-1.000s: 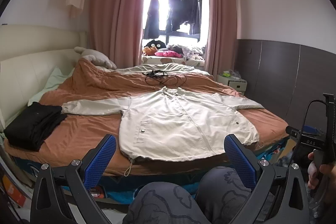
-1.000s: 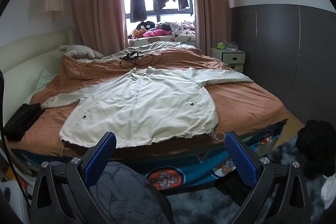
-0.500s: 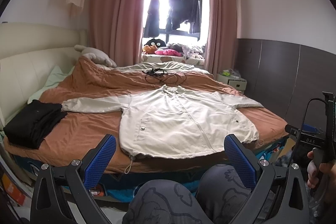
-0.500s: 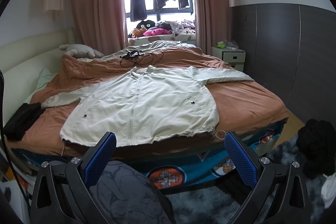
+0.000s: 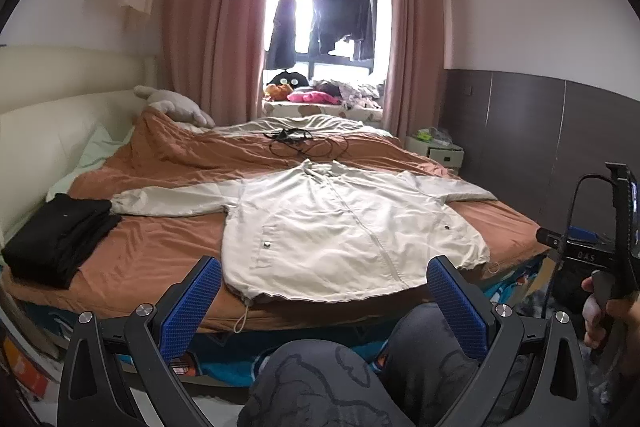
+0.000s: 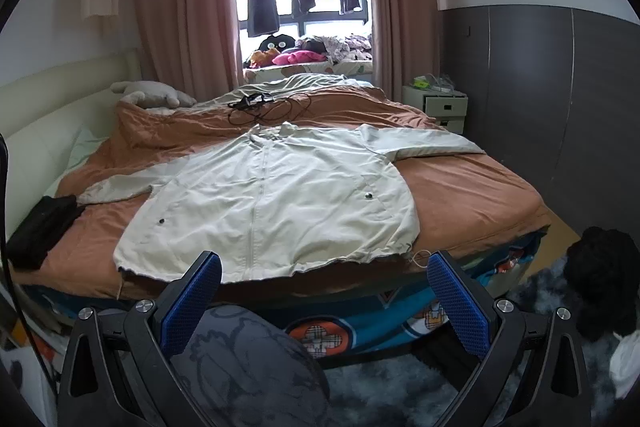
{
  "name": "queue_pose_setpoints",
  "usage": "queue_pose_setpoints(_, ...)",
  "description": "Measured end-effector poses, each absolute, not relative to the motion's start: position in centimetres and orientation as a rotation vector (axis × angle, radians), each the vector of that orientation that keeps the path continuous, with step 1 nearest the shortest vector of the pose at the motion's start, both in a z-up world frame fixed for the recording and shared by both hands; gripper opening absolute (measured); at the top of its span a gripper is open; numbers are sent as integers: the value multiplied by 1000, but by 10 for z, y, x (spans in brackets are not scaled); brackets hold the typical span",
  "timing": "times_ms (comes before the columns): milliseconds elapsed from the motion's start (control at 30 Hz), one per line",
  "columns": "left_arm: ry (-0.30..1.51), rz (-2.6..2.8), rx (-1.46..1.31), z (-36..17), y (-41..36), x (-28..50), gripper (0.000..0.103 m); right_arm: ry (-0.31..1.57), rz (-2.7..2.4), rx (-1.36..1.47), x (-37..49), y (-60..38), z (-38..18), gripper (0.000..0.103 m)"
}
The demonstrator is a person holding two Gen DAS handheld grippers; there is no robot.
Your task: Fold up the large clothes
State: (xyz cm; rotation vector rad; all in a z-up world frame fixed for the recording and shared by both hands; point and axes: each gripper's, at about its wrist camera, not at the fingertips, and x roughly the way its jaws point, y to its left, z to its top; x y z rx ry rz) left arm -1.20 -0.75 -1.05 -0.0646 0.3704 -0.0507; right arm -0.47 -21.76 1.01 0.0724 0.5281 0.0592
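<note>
A cream zip-up jacket (image 5: pixel 340 223) lies flat and face up on the bed's brown cover (image 5: pixel 160 251), sleeves spread out, hem at the near edge. It also shows in the right wrist view (image 6: pixel 272 199). My left gripper (image 5: pixel 324 303) is open and empty, held off the bed in front of the hem, above my knees. My right gripper (image 6: pixel 324 303) is open and empty, also short of the bed edge. The right gripper's body (image 5: pixel 592 255) shows at the right of the left wrist view.
A folded black garment (image 5: pixel 56 239) lies at the bed's left edge. Black cables (image 5: pixel 300 143) lie beyond the jacket's collar. A nightstand (image 6: pixel 436 103) stands at the far right. A dark bundle (image 6: pixel 600 275) sits on the floor rug at right. A headboard (image 5: pixel 44 131) runs along the left.
Both grippers have risen slightly, so the bed sits a little lower in each view. The jacket has not moved and both grippers stay open.
</note>
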Motion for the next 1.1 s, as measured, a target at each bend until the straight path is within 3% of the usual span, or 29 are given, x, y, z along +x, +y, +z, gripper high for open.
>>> queue_pose_setpoints(533, 434, 8, -105, -26, 24, 59, 103, 589, 102, 89, 81, -194, -10, 103)
queue_pose_setpoints(1100, 501, 159, -138, -30, 97, 179, 103, 636, 233, 171, 265, -102, -16, 103)
